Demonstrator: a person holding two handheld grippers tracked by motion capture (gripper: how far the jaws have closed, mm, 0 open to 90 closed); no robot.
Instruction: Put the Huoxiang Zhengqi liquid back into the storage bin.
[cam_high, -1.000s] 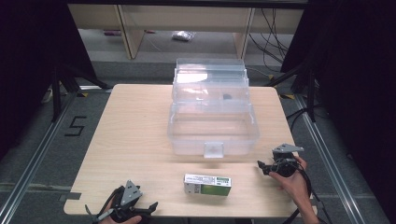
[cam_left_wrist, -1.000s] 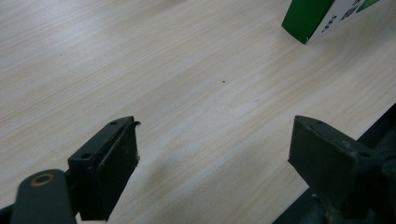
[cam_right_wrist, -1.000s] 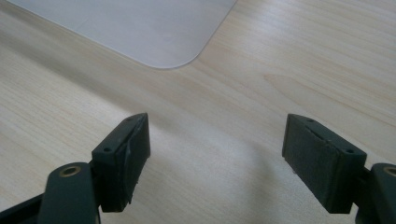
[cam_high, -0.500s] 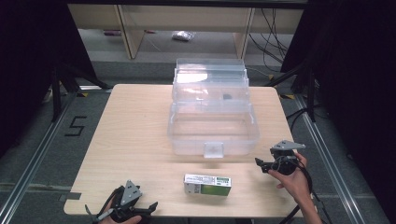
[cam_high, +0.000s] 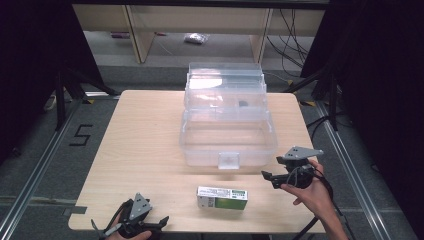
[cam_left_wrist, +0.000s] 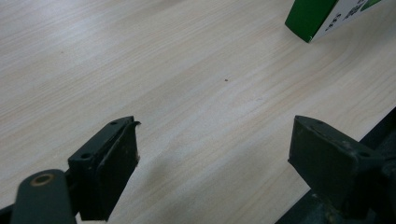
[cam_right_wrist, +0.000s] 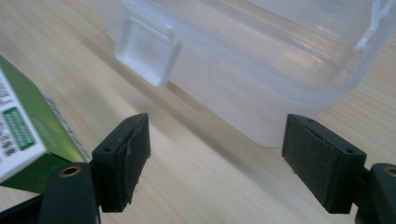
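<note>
Clear plastic bin (cam_high: 227, 137) just behind green-white carton (cam_high: 222, 197), between left gripper (cam_high: 159, 220) and right gripper (cam_high: 266, 175), both jaws apart.

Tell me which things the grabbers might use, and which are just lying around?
Probably for the job:
- clear plastic lidded box
- green-and-white cardboard carton
- left gripper, open
- right gripper, open

Just lying about:
- small clear bag on the floor
- black cables

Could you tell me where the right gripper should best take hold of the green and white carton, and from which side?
Probably across its two long sides near the right end, coming from the right. The carton lies flat with its long axis running left to right across the table, and the open right gripper already sits just right of it, facing left. Its narrow width looks likely to fit between the jaws.
</note>
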